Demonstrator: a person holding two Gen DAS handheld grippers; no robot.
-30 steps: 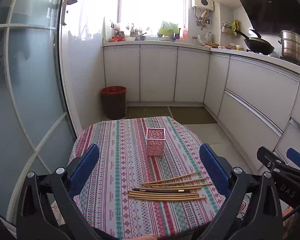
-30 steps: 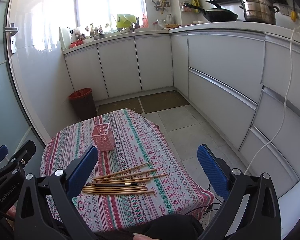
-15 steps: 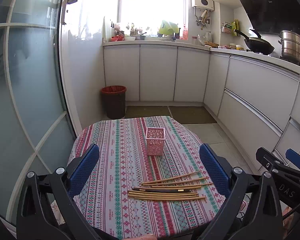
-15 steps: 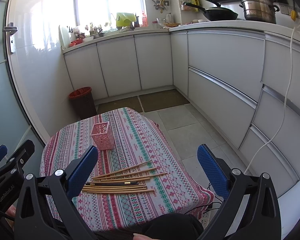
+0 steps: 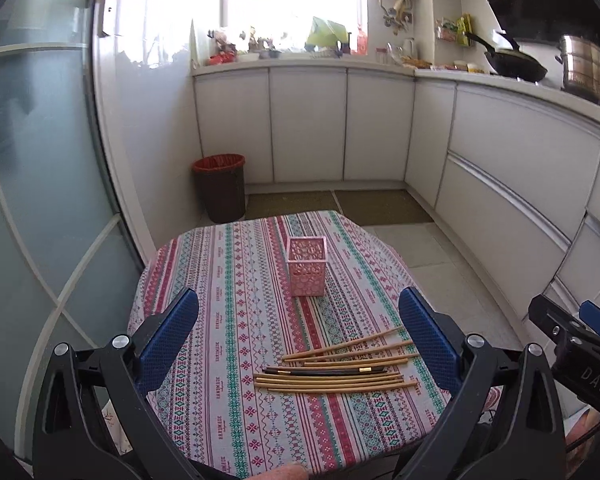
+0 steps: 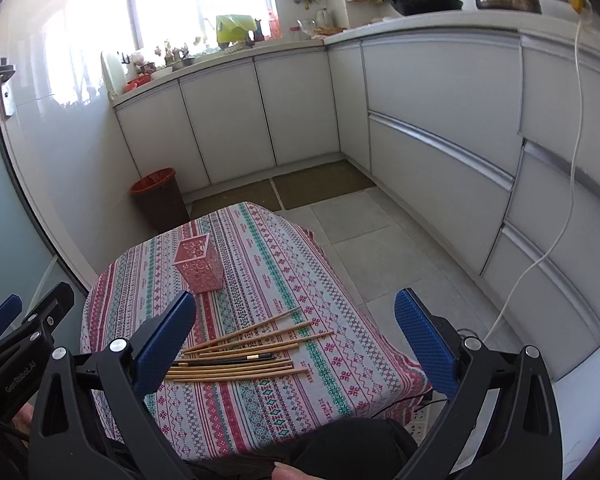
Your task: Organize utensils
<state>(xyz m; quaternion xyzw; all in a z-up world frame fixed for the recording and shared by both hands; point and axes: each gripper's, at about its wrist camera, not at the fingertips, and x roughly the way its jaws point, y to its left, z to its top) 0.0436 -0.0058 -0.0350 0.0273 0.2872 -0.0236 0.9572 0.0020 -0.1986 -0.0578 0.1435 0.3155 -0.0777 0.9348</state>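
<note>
Several wooden chopsticks and one black pair (image 5: pixel 332 368) lie side by side on the patterned tablecloth (image 5: pixel 236 320) near the table's front right. A pink perforated holder (image 5: pixel 306 266) stands upright behind them, empty as far as I can see. My left gripper (image 5: pixel 298 340) is open and empty, held above the near edge of the table. In the right wrist view the chopsticks (image 6: pixel 240 354) lie low left of centre and the holder (image 6: pixel 199 264) beyond. My right gripper (image 6: pixel 296 340) is open and empty, to the right of the table.
A dark bin with a red liner (image 5: pixel 220 186) stands on the floor behind the table. White cabinets (image 5: pixel 500 184) run along the back and right. A glass door (image 5: pixel 40 200) is at the left. A white cable (image 6: pixel 540 248) hangs at the right.
Both grippers have shifted only slightly; the right view has tilted a little to the right. The chopsticks and holder have not moved.
</note>
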